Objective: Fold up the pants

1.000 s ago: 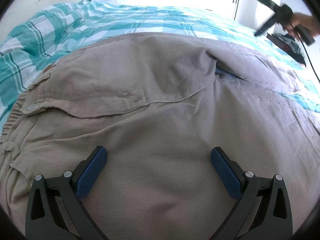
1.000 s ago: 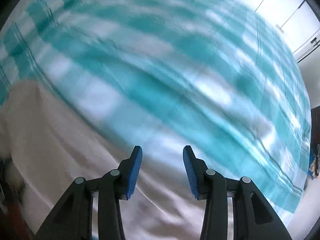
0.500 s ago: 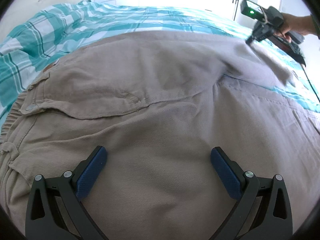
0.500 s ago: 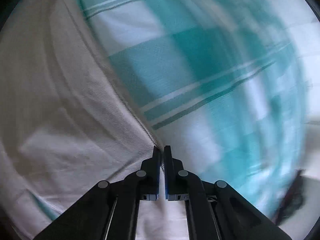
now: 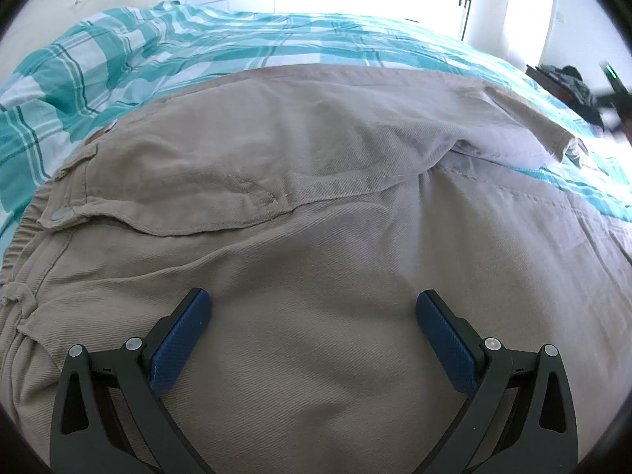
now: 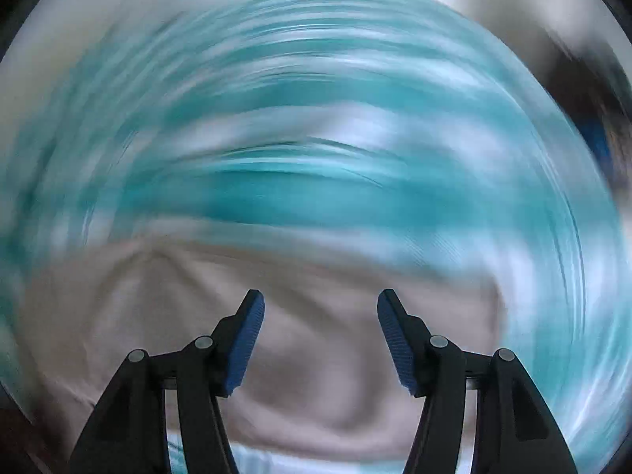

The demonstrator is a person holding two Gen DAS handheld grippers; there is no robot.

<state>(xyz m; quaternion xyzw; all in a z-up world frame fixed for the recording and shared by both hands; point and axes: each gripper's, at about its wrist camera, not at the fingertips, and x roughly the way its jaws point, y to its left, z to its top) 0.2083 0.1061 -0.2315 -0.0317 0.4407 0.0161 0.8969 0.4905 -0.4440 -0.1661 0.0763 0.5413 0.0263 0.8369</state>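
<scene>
Two tools: left tool (image 5: 314,339) low over the seat of the garment, its blue pads spread wide with nothing between them; right tool (image 6: 320,339) also spread and empty, seen through heavy motion blur.

Task's thing: beige cotton-twill pants (image 5: 316,245), lying flat on the bed with the teal-and-white checked duvet (image 5: 166,59).

Waistband: at the left of the left wrist view, with the elastic edge and a metal snap button (image 5: 60,215) on the fly flap.

Long axis: from the waistband at left, running rightwards, so it crosses the left tool's line of sight rather than following it.

Legs: the near leg stretches off to the right; the far leg lies behind it, and its raised hem end (image 5: 561,144) shows a paler inner face.

Which tool is nearer: the left one to the seat and waist; the right one, judging by beige cloth just ahead of its pads in its own view, to the leg end, though blur hides which part.

Right tool from outside: a dark smeared shape at the far right edge of the left wrist view, beyond the hem.

Coming move, as a judgement: the far leg likely has to be brought over the near one, across the long axis and towards the left tool.

Risk: the raised hem may bunch.
</scene>
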